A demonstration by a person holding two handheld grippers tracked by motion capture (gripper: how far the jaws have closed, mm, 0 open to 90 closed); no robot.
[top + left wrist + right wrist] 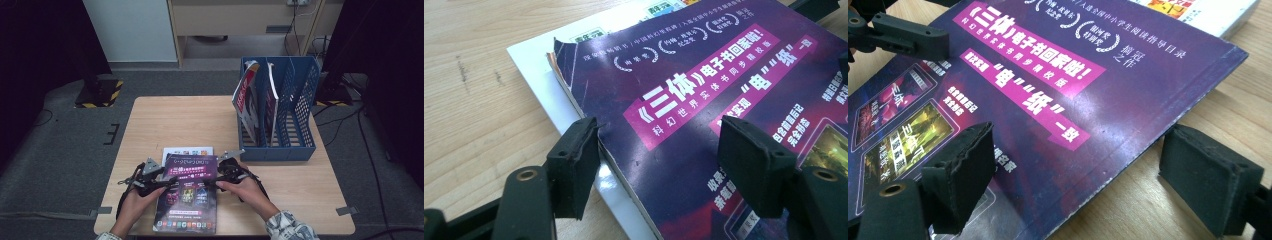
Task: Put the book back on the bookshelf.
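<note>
nearest the person, both hands sit at the front edge of the table [150,115], each w/ a gripper aimed inward at the purple magazine [188,192] lying flat between them. left gripper [167,181] is at the mag's left edge: in the left gripper view its jaws stand spread, one pad [574,167] just outside the edge over the white book, the other pad [754,170] over the cover, nothing pinched. right gripper [214,181] mirrors it at the right edge: jaws spread too, one pad over the cover, the other [1210,187] off the edge over bare wood, again no grip. the magazine's top left corner looks torn or curled. it lies on a white book [187,151] whose far end sticks out beyond it. further back, right side of the table, the blue file rack [295,110] stands upright w/ a couple of magazines [247,100] already slotted in its left compartments, well apart from the grippers. risks, as i judge them: the mag is thin and lies flat, so a pad may not get under the edge and could just shove it sideways; on the left a jaw could catch the white book as well and lift both; a one-sided grip would let the floppy cover sag, bend or tear more at that damaged corner; uneven lift btw the two grippers could twist it.
</note>
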